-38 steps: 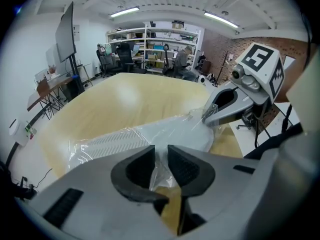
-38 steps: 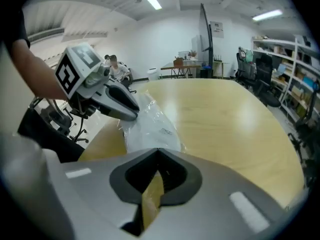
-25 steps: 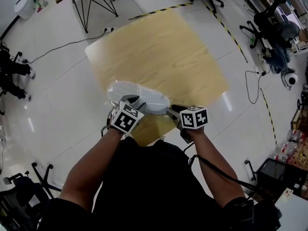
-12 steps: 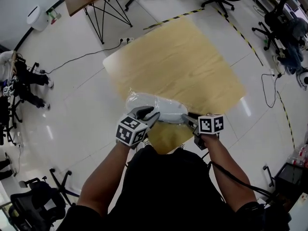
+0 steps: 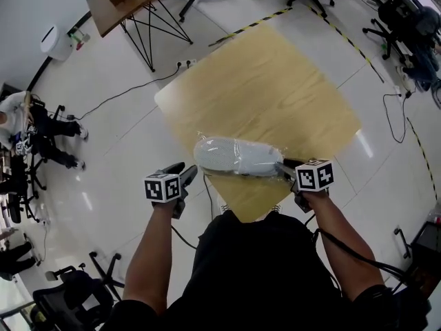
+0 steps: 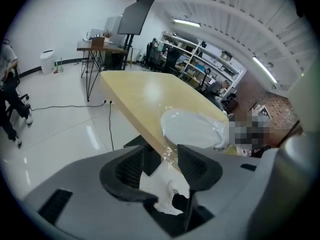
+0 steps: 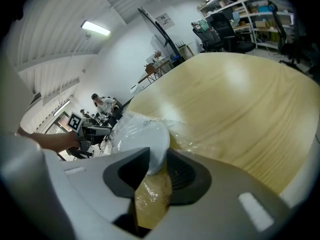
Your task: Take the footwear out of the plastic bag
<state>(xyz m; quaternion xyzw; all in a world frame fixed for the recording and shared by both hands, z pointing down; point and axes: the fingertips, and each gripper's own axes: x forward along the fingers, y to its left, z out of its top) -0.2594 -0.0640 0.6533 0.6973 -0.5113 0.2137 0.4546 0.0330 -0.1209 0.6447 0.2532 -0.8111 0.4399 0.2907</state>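
Layout: footwear (image 5: 231,154) in its plastic bag (image 5: 265,163) lies along the near edge of the counter (image 5: 275,81), long axis crosswise to me; right tongs (image 5: 284,168), jaws just closing, clench its right end, while left tongs (image 5: 182,176), just opened and empty, hang beside its left end.

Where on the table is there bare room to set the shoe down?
The table is bare everywhere beyond the shoe, out to its far and side edges. Only the near corner is crowded: the shoe lies there in its plastic bag, and the right hand-held gripper has just been closing its jaws on the shoe's end.
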